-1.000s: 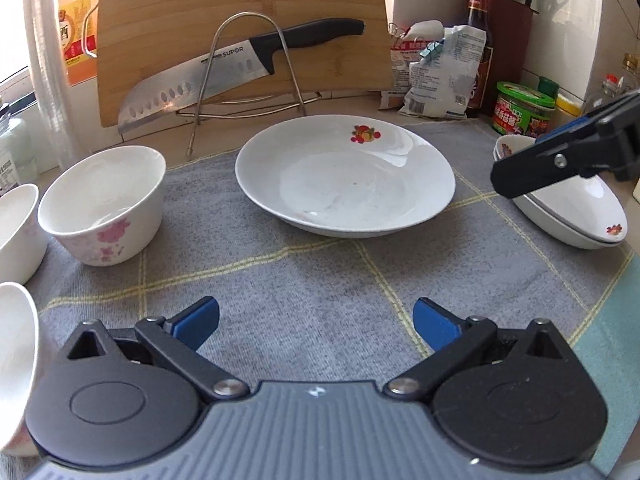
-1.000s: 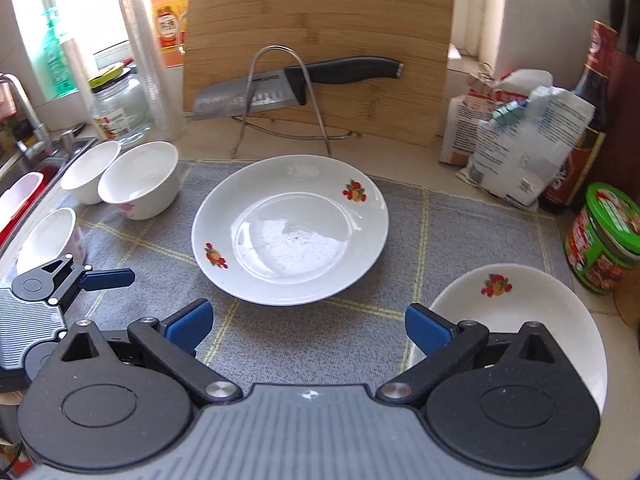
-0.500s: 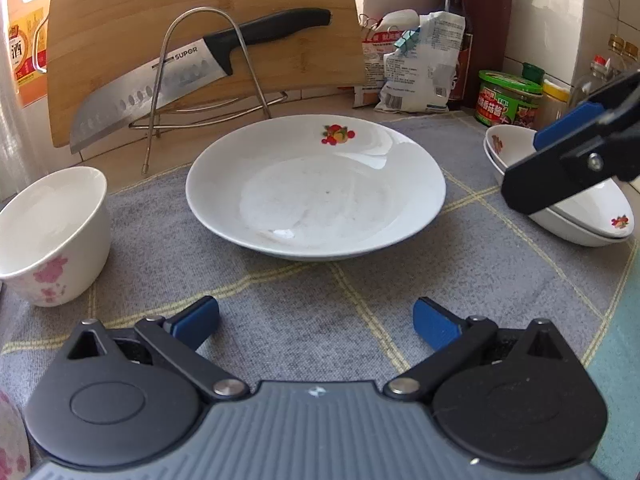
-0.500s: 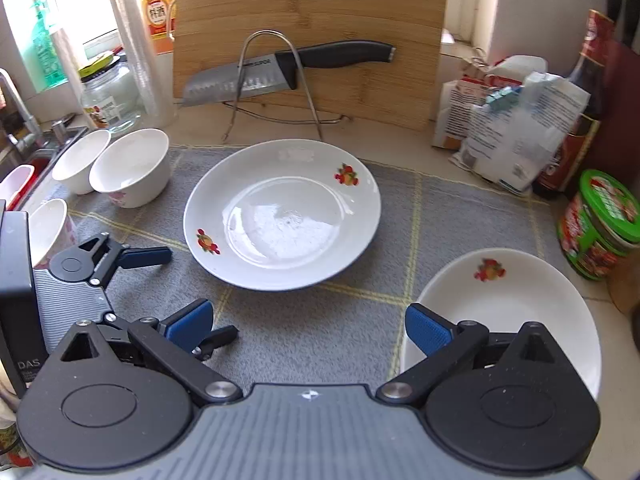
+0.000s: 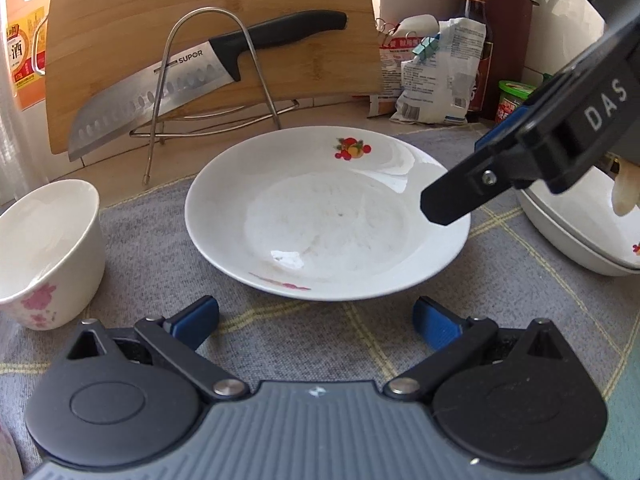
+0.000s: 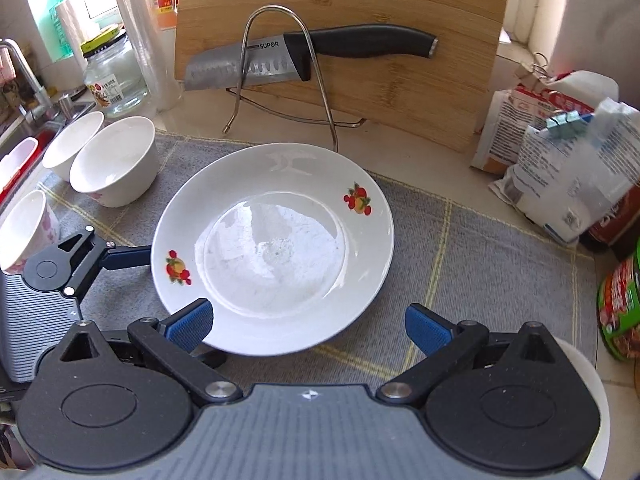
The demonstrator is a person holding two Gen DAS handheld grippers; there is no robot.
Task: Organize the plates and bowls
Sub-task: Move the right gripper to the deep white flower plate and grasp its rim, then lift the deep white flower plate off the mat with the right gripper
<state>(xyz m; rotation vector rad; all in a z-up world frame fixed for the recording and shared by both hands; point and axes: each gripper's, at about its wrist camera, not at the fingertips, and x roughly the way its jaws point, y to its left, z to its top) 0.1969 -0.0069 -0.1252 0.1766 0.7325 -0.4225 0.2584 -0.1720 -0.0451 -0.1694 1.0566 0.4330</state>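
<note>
A white plate with fruit prints (image 5: pixel 320 216) lies on the grey mat (image 5: pixel 160 248), also in the right wrist view (image 6: pixel 276 240). My left gripper (image 5: pixel 316 322) is open and empty, just short of the plate's near rim. My right gripper (image 6: pixel 308 326) is open and empty, its left fingertip over the plate's near edge; its finger (image 5: pixel 460 196) reaches over the plate's right rim in the left wrist view. Stacked white plates (image 5: pixel 580 236) sit at the right. White bowls with pink flowers (image 6: pixel 116 160) stand at the left.
A bamboo cutting board (image 6: pixel 344 40) leans at the back behind a wire rack holding a knife (image 6: pixel 304 56). Food bags (image 6: pixel 560 152), a green-lidded tub (image 6: pixel 620 300), a sauce bottle (image 5: pixel 474 20) and a glass jar (image 6: pixel 112 76) line the counter. A sink (image 6: pixel 24 128) is far left.
Both grippers have moved in toward the middle plate. The right gripper's finger now reaches over the plate's right rim. Both stay open.
</note>
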